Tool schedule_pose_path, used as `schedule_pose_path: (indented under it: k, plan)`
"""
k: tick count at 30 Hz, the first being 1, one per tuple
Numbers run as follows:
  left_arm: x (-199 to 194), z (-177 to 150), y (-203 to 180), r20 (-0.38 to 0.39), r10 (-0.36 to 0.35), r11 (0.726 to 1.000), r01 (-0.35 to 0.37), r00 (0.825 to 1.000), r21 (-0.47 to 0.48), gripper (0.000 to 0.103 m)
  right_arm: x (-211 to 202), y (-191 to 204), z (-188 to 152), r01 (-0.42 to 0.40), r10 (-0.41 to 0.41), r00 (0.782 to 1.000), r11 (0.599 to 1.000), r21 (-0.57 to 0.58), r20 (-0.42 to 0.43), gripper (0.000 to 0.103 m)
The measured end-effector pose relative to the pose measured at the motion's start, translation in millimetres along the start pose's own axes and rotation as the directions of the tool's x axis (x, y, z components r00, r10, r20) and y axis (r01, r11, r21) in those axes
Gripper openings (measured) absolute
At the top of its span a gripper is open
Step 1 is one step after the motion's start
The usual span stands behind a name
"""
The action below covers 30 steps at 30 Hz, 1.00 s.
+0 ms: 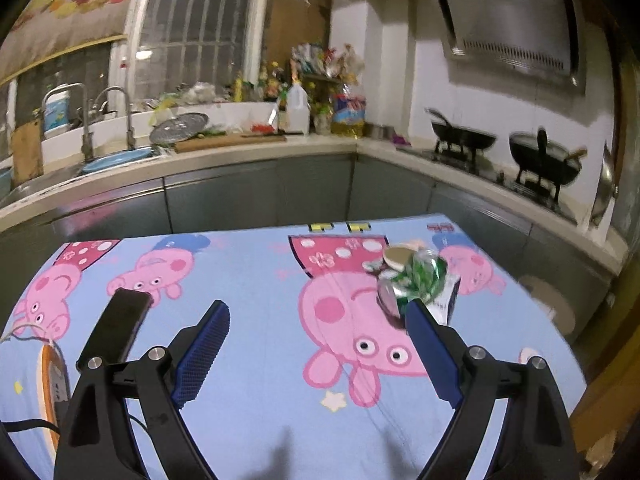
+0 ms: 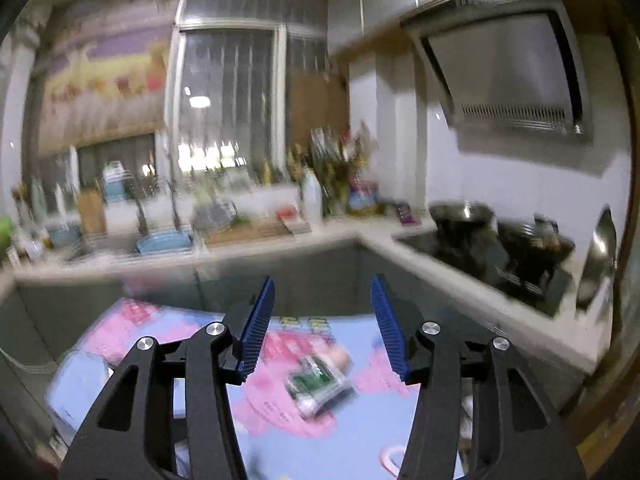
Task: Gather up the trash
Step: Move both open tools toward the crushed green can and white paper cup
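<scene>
Lying on the cartoon-print tabletop (image 1: 248, 272), crushed green cans (image 1: 412, 280) sat near a black phone (image 1: 120, 324). Both left gripper (image 1: 316, 332) and right gripper (image 2: 322, 320) fingers stood apart, empty.

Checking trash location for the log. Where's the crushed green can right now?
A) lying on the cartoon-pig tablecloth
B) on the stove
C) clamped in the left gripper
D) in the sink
A: the crushed green can lies on the tablecloth, beyond the left gripper, whose jaws stand open.
</scene>
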<state>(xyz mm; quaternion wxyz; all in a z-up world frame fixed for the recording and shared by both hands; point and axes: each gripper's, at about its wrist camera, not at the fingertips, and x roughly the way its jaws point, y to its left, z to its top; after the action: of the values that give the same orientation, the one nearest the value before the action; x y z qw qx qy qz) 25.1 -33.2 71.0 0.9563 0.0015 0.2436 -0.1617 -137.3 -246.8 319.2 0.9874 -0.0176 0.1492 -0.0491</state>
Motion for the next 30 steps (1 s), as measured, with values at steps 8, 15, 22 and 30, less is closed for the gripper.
schedule_pose_path:
  k: [8, 15, 22, 30]
  plan:
    - [40.1, -16.0, -41.9, -0.142, -0.031, 0.997, 0.041, 0.989, 0.063, 0.099, 93.1, -35.6, -167.2, 0.031, -0.043, 0.971, 0.998, -0.053, -0.234, 0.058]
    - [81.0, -34.7, -41.0, -0.290, -0.067, 0.996, 0.079, 0.955, 0.029, 0.099, 178.4, -51.8, -245.4, -0.134, 0.128, 0.893, 0.991, 0.019, -0.431, 0.036]
    - [103.7, -11.5, -28.1, -0.294, -0.155, 0.988, 0.140, 0.943, -0.070, 0.099, 267.5, -60.1, -224.3, -0.242, 0.312, 0.866, 0.945, 0.218, -0.391, 0.035]
    - [119.5, 6.6, 5.5, -0.264, -0.184, 0.973, 0.137, 0.947, -0.185, 0.099, 363.0, -59.0, -191.9, -0.347, 0.490, 0.809, 0.843, 0.411, -0.323, 0.035]
